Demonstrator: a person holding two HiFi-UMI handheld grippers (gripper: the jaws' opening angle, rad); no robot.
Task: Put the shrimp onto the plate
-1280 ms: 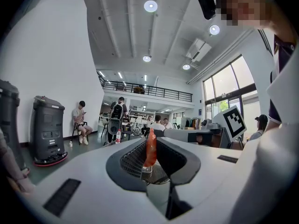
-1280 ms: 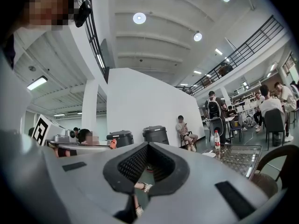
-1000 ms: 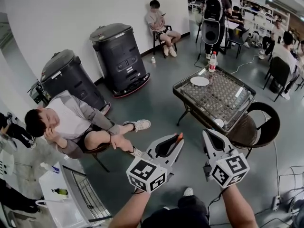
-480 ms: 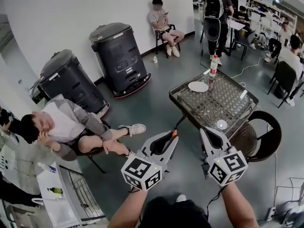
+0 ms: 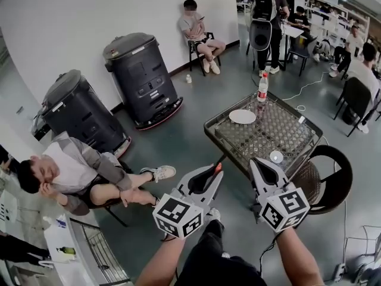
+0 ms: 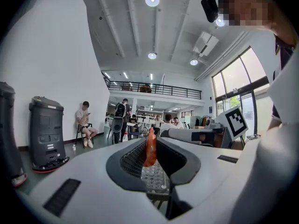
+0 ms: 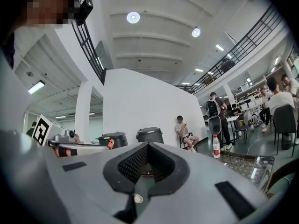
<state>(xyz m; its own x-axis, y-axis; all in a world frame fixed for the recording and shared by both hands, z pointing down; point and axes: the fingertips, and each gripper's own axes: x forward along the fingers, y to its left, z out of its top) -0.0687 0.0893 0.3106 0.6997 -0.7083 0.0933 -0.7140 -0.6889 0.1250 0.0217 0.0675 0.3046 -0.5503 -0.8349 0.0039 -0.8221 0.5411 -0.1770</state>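
An orange shrimp (image 6: 150, 146) is pinched upright between the tips of my left gripper (image 6: 150, 139), which is shut on it. In the head view the left gripper (image 5: 215, 170) is held in the air short of the table, the shrimp (image 5: 218, 167) showing at its tip. The white plate (image 5: 242, 117) lies empty on the far left part of the glass-topped table (image 5: 297, 137). My right gripper (image 5: 257, 161) is shut on nothing and hovers by the table's near corner. Its own view shows the jaws meeting at the right gripper (image 7: 148, 146).
A water bottle (image 5: 261, 88) stands behind the plate and a small white disc (image 5: 276, 157) lies near the table's front edge. A round wicker chair (image 5: 329, 170) sits right of the table. A seated person (image 5: 77, 171) and two dark machines (image 5: 140, 76) are to the left.
The table has drawn nearer and shifted left in the head view. Both grippers keep their pose, the left one still shut on the shrimp.
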